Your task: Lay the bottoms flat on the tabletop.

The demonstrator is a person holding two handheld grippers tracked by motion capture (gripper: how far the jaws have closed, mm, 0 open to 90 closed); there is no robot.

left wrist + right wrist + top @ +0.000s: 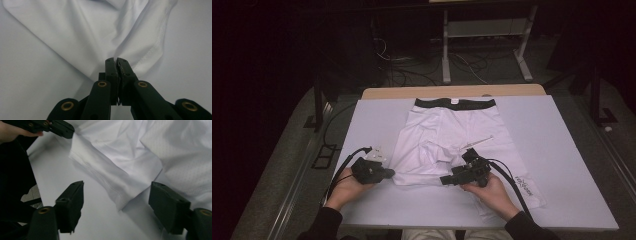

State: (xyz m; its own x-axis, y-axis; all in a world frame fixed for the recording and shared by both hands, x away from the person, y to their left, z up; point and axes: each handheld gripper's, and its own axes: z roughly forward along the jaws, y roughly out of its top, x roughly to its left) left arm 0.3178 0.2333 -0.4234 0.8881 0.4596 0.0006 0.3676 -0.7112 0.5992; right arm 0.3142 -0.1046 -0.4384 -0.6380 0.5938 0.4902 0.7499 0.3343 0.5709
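Shorts [447, 135], white with a black waistband [455, 104], spread on the table [562, 150], waistband at the far edge, legs toward the near side. Left leg folded in, its hem corner pinched at the near left. Right leg lying flat toward the near right, with small print near its hem.

Left gripper [388, 173], held in the left hand [344, 187] at the near left of the table, pointing right at the hem corner. In the left gripper view, jaws closed tight together on the corner of the shorts [100, 32], fabric drawn up into folds from the tips, stitched hem [155, 47] running off to the right.

Right gripper [447, 179], held in the right hand [489, 190] over the near middle of the shorts, pointing left. In the right gripper view, jaws spread wide, gripping nothing, a folded hem corner [120, 187] lying between them on the table, apart from both. Left gripper [60, 128] at the top left of that view, tips on the shorts' edge. Mesh-textured cloth [185, 152] at the right.
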